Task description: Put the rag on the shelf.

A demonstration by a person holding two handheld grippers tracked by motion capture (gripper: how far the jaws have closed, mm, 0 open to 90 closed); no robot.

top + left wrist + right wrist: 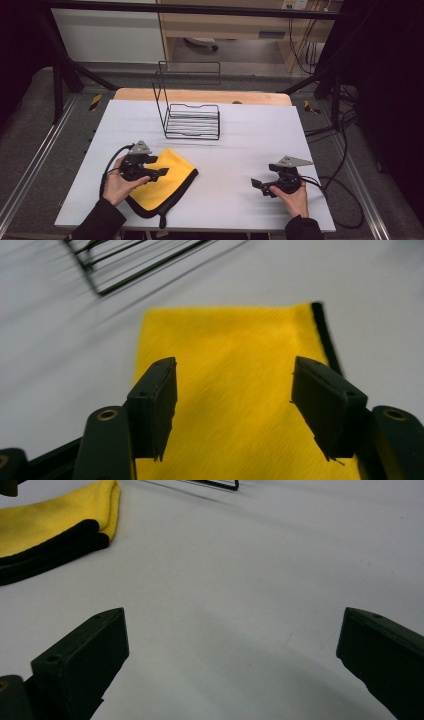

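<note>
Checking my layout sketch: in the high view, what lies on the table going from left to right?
Left gripper over the folded yellow cloth with black edging → black wire rack → right gripper.

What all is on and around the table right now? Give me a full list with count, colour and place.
cloth: one, yellow with black edging, folded, near-left part of the table, under the left gripper
wire rack: one, black, far middle of the table, nothing in it
table cover: one, white, over the whole tabletop
table edge: one, light wood strip showing at the far side
cables: several, black, on the floor right of the table
left gripper: one, black with grey top plate, jaws open above the cloth, pads not pressing it
right gripper: one, black with grey top plate, near-right part of the table, jaws open over bare cover
hands: two, dark sleeves, entering from the near edge
</note>
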